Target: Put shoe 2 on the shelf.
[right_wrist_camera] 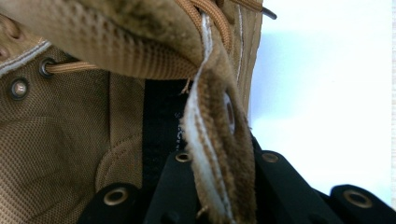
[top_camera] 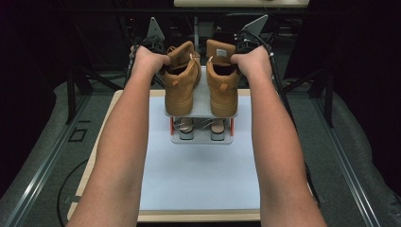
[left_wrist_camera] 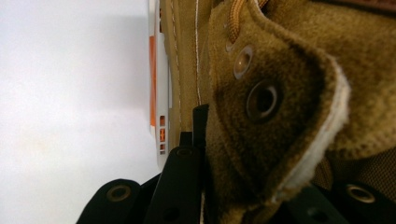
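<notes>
Two tan suede boots stand side by side on the top shelf of a small grey shoe rack (top_camera: 202,101), toes toward me. My left gripper (top_camera: 166,58) is shut on the collar of the left boot (top_camera: 181,87). In the left gripper view the eyelet flap of that boot (left_wrist_camera: 280,98) is pinched between my black jaws (left_wrist_camera: 252,191). My right gripper (top_camera: 233,56) is shut on the collar of the right boot (top_camera: 221,90). The right gripper view has that boot's collar edge (right_wrist_camera: 219,154) clamped between the jaws (right_wrist_camera: 229,186). Whether the soles touch the shelf I cannot tell.
The rack's lower shelf holds a pair of lighter shoes (top_camera: 187,127). The rack stands on a white mat (top_camera: 198,175) over a wooden table (top_camera: 90,170). Dark frame legs and rails flank the table on both sides.
</notes>
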`<state>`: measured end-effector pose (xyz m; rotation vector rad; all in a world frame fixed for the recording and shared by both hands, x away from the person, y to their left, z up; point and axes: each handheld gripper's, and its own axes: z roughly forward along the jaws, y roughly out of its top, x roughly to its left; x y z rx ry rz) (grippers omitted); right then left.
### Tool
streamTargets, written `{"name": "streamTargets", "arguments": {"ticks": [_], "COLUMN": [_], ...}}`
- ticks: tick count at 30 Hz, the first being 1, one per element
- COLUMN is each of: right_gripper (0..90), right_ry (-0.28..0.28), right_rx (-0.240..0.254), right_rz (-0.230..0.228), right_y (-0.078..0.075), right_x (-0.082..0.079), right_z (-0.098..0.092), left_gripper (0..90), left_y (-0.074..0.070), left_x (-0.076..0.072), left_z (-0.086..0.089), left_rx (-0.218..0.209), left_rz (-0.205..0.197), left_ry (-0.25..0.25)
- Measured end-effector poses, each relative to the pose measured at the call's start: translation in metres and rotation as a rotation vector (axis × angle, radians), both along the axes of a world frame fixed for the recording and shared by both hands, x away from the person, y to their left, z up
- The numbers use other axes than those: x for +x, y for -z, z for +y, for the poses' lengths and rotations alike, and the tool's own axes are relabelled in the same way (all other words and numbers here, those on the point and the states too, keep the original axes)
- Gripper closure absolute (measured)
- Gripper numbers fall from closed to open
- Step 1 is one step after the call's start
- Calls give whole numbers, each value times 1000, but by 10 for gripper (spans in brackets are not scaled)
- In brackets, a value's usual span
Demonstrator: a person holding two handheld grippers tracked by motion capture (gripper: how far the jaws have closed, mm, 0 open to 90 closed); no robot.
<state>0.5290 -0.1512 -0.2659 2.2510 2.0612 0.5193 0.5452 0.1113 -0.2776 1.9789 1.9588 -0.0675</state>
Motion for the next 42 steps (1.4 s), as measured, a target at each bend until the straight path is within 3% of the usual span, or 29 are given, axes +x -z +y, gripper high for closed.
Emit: {"name": "streamTargets", "arguments": {"ticks": [2, 7, 14, 22, 35, 42], "right_gripper": [848, 848, 846, 846, 844, 833], "right_ry": [3, -2, -2, -3, -6, -7], "right_rx": [0, 4, 3, 8, 1, 10], "right_rz": [-1, -7, -2, 6, 5, -1], "right_y": [-1, 0, 3, 10, 10, 12], "right_x": [1, 2, 4, 8, 9, 8], "right_z": [1, 2, 4, 5, 10, 6], "left_gripper": [851, 850, 848, 849, 847, 837], "left_y": [1, 3, 7, 12, 11, 12], "left_x": [1, 2, 3, 3, 1, 0], "left_z": [-2, -1, -6, -3, -7, -6], "left_rx": [10, -28, -20, -50, -17, -23], "left_rz": [-1, 5, -5, -15, -25, -30], "left_ry": [6, 0, -2, -12, 0, -4]}}
